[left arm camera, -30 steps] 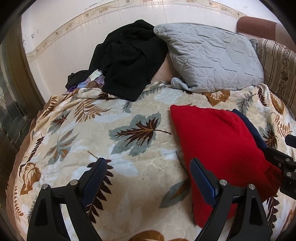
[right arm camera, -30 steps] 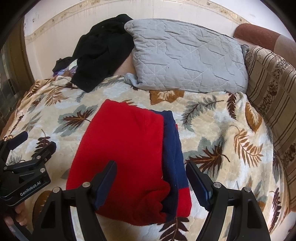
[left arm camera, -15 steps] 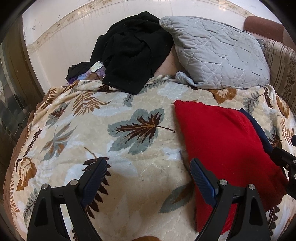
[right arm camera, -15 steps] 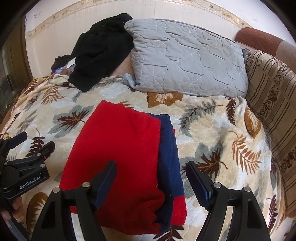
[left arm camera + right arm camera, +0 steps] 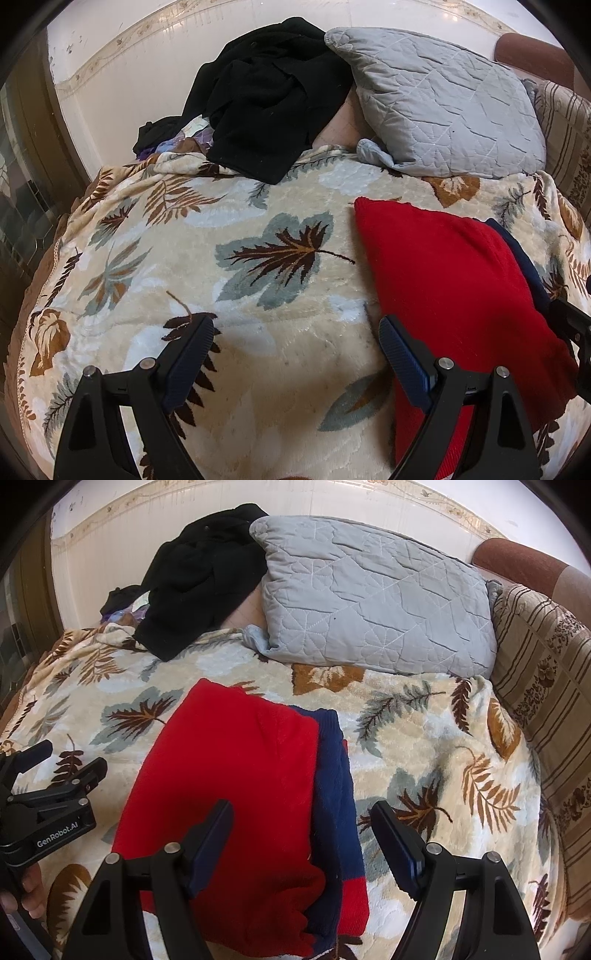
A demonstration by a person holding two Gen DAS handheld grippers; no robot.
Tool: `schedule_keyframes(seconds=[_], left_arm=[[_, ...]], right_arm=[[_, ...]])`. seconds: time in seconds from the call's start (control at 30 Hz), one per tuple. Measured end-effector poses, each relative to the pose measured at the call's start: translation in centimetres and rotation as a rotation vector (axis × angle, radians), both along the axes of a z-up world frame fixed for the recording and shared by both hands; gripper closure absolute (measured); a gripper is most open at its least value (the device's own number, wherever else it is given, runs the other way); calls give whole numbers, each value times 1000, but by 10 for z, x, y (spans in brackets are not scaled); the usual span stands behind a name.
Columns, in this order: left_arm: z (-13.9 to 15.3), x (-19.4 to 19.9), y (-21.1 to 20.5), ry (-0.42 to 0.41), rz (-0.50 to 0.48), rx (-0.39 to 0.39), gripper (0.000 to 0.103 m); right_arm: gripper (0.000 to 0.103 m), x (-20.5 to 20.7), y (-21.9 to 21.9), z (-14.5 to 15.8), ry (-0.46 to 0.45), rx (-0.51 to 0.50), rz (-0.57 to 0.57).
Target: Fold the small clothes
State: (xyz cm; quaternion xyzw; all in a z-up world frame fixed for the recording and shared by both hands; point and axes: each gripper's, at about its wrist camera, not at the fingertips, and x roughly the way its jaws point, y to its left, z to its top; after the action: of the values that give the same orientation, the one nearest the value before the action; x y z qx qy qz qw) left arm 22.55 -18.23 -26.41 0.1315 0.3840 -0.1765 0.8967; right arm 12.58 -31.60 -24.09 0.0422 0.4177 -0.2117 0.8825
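Observation:
A red and navy knitted garment (image 5: 240, 786) lies folded on the leaf-patterned blanket (image 5: 436, 746). In the left wrist view the same red garment (image 5: 450, 280) sits to the right. My left gripper (image 5: 295, 343) hangs open over bare blanket (image 5: 155, 266), its right finger by the garment's left edge, nothing between the jaws. My right gripper (image 5: 301, 830) stands open above the garment's near end, jaws spanning the red and navy fold without pressing it. The left gripper's body (image 5: 48, 805) shows at the left edge of the right wrist view, a hand (image 5: 26, 893) beneath it.
A grey quilted pillow (image 5: 373, 602) leans at the back. A heap of black clothing (image 5: 199, 576) lies left of it against the white wall. A striped sofa arm (image 5: 543, 686) borders the right side. The blanket's left edge drops toward a dark doorway.
Both views have shifted only slightly; the garment lies as before and both grippers stay open.

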Motion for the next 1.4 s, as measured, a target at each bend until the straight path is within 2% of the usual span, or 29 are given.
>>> schedule_keyframes(seconds=[0.7,1.4], left_arm=[[3,3,4,-3,7,-13,12],[2,5,5,0,13,-15,12]], right_arm=[[22,3,11,7,17,-38,16],[23,11,14,1,39,-45,29]])
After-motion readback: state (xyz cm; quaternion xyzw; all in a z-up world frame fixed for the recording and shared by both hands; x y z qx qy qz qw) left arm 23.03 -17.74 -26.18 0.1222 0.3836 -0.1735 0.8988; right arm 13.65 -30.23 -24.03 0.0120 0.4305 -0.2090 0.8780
